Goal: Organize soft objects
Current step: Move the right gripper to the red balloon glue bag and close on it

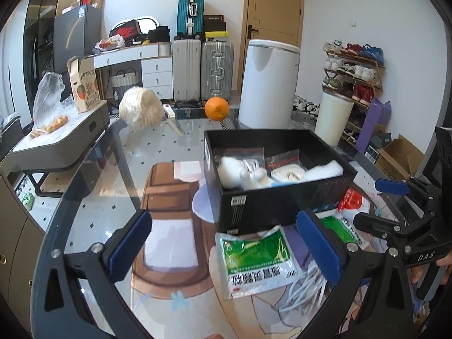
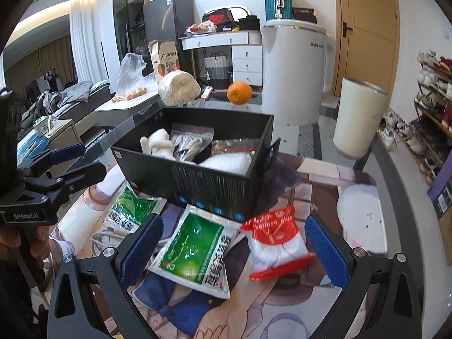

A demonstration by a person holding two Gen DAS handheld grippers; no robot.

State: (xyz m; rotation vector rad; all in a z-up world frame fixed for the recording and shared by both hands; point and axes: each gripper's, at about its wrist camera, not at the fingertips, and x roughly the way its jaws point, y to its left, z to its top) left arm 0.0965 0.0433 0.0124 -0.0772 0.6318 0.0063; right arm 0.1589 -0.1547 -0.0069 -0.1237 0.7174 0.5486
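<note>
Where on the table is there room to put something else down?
Bare glass lies left of the black box, between it and the wrapped white bundle. More sits between the box and the orange. Crowded: in front of the box, with green packets and a red-and-white packet.

White walls; wooden door point(image 1: 275, 14) at far right, shut. Suitcases point(image 1: 203, 67) stacked against far wall, teal one point(image 1: 190, 11) on top. White desk with drawers point(image 1: 147, 67) stood left of them, clutter on top. Dark fridge point(image 1: 77, 34) at far left. Shoe rack point(image 1: 353, 73) lined right wall. White cylindrical appliance point(image 1: 268, 84) near door. Pale tiled floor point(image 1: 158, 147) with dark diamonds. Curtains point(image 2: 82, 45) and ceiling light strip at far left.
</note>
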